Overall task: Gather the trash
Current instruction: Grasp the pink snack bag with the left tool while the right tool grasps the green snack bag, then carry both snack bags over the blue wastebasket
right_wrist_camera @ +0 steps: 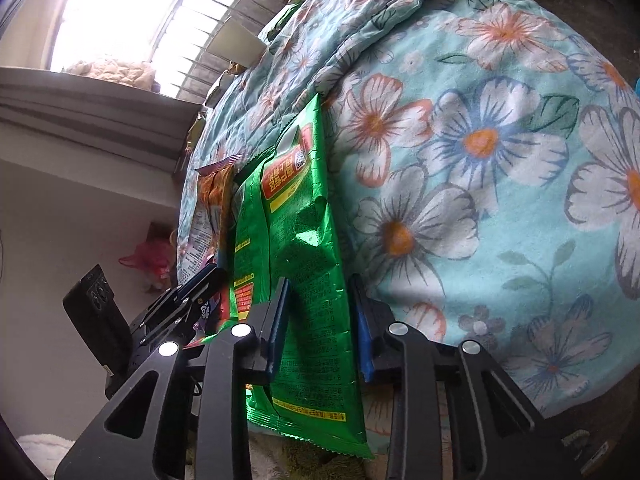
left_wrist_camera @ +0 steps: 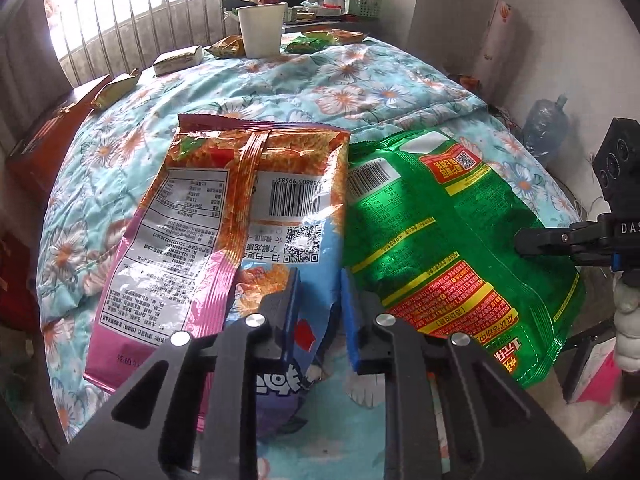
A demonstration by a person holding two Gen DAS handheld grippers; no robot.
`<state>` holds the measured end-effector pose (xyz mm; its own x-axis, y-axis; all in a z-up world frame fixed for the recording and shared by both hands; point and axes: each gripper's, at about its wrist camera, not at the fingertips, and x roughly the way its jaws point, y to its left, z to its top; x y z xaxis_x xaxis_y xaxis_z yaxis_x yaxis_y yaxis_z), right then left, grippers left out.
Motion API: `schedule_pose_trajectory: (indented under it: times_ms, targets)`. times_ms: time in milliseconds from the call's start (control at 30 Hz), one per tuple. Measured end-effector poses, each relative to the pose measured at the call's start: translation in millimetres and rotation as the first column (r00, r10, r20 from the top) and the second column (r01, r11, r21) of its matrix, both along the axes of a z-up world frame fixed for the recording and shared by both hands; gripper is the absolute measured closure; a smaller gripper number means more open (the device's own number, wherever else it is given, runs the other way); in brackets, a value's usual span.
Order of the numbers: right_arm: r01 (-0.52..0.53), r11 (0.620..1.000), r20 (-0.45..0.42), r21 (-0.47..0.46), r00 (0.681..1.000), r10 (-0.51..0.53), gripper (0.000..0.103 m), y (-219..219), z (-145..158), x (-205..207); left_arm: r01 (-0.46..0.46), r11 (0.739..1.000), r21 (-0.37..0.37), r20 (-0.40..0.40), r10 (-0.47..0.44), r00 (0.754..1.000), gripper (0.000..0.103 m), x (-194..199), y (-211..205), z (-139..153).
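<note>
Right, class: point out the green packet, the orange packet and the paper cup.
green packet (right_wrist_camera: pixel 308 248): right wrist view, on its crinkled middle panel.
orange packet (left_wrist_camera: pixel 224 200): left wrist view, on its back seam beside the barcode.
paper cup (left_wrist_camera: pixel 261 32): left wrist view, on its white side wall.

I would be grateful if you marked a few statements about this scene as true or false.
1. The orange snack bag sits between the jaws of the left gripper. True.
2. In the left wrist view, the green bag lies left of the orange snack bag. False: it lies to its right.
3. A white paper cup stands upright at the far end of the quilt. True.
4. The quilt is plain blue. False: it has a flower print.
5. The green bag runs between the jaws of the right gripper. True.
</note>
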<state>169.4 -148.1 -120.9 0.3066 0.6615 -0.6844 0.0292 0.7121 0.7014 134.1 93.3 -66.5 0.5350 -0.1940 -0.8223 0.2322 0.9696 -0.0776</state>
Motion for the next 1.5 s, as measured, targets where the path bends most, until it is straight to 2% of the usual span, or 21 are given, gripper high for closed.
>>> schedule_pose_trajectory:
  times_ms: [67,133,333,567,867,1033,1200,1367,1500]
  targets:
    - [0.004,1.0,0.008,0.013,1.0,-0.004,0.082,-1.7,1.6,-1.7,0.001,1.0,0.016,0.014,-0.001,1.0,0.097,-1.5,-1.0,2.6]
    - [0.009,1.0,0.025,0.024,1.0,-0.01,0.089,-4.2,6.3,-4.4,0.002,1.0,0.017,0.026,-0.002,1.0,0.099,-2.8,0.7,6.1]
    - [0.048,0.996,0.073,0.074,0.996,-0.053,0.096,-24.0,20.7,-14.2,-0.02,1.0,0.007,0.095,0.02,0.995,0.102,-10.9,9.3,28.9]
    - [0.097,0.99,0.148,0.099,0.983,-0.111,0.098,-43.7,44.6,-28.0,-0.051,0.999,0.015,0.198,0.047,0.979,0.103,-17.5,18.4,69.5]
    - [0.196,0.97,0.25,0.143,0.941,-0.227,0.099,-98.1,73.6,-61.0,0.031,0.999,-0.032,0.309,-0.02,0.951,0.103,-12.6,-6.2,126.4]
    - [0.286,0.94,0.308,0.184,0.892,-0.331,0.099,-134.9,86.7,-92.1,0.141,0.989,-0.051,0.345,-0.115,0.932,0.103,-6.0,-49.6,151.3]
    - [0.392,0.892,0.339,0.226,0.827,-0.449,0.099,-181.3,92.8,-118.9,0.271,0.961,-0.05,0.392,-0.231,0.891,0.103,-1.0,-111.0,175.6]
    - [0.501,0.82,0.344,0.276,0.745,-0.571,0.099,-230.7,90.7,-145.4,0.399,0.915,-0.066,0.434,-0.333,0.837,0.103,0.7,-177.0,193.0]
    - [0.579,0.755,0.337,0.307,0.676,-0.655,0.099,-263.4,82.7,-157.5,0.499,0.86,-0.11,0.447,-0.406,0.798,0.103,8.1,-228.6,199.1]
